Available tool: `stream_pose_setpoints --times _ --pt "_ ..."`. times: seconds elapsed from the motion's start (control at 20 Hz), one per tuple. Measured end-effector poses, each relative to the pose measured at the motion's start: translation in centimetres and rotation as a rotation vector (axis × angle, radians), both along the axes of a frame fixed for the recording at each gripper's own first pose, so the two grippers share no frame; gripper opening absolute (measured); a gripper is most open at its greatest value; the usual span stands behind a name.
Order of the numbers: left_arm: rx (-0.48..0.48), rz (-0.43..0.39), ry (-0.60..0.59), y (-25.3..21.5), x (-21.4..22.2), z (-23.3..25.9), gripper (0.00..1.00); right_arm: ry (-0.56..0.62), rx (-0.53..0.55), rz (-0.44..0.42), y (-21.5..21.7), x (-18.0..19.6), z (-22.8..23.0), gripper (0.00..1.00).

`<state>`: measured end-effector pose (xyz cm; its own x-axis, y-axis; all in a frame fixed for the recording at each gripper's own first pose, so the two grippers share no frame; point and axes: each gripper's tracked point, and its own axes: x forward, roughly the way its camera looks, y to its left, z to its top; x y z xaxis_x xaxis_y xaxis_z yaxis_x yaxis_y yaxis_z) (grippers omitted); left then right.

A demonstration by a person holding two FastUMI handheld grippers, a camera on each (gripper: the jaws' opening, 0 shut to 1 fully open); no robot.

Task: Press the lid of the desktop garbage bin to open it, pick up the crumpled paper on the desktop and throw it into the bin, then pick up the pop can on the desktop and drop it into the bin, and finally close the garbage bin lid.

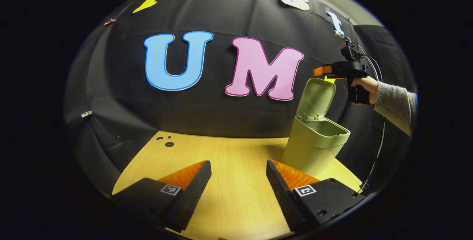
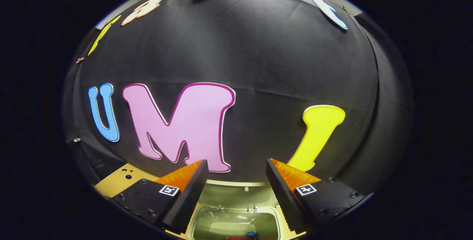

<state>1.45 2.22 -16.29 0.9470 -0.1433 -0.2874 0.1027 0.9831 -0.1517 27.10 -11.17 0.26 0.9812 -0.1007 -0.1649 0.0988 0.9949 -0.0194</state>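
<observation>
Left gripper view: the left gripper [image 1: 238, 181] is hovering low over the wooden counter [image 1: 236, 151], its jaws standing apart with nothing between them. The green garbage bin [image 1: 314, 144] is standing on the counter toward the right, near the far edge, with its lid [image 1: 316, 98] tipped up and open. Above the lid's top edge, the right gripper [image 1: 325, 71] is being held by a hand [image 1: 364, 88] in a grey sleeve [image 1: 395, 103]; whether it is touching the lid cannot be told, nor how its jaws are standing from here.

Right gripper view: the right gripper [image 2: 236, 179] is looking down over the open garbage bin [image 2: 236, 225], jaws released and empty. The lid [image 2: 238, 195] is standing up behind the opening. Something red and blue is lying inside the bin, too cropped to identify.
</observation>
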Motion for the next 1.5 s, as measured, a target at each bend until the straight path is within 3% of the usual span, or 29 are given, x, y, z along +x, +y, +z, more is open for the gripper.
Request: stream_pose_setpoints --times 0.5,1.05,1.5 --pt "0.001 -0.039 0.001 -1.3 0.8 -0.1 0.96 0.074 0.013 0.042 0.6 -3.8 -1.7 0.98" --pt "0.002 -0.078 0.005 -2.7 1.0 -0.1 0.96 0.250 -0.015 0.119 2.3 -9.5 -9.7 0.98" --pt "0.000 -0.078 0.010 -3.0 0.8 -0.3 0.96 0.333 0.141 0.156 3.4 -11.8 -13.1 0.98"
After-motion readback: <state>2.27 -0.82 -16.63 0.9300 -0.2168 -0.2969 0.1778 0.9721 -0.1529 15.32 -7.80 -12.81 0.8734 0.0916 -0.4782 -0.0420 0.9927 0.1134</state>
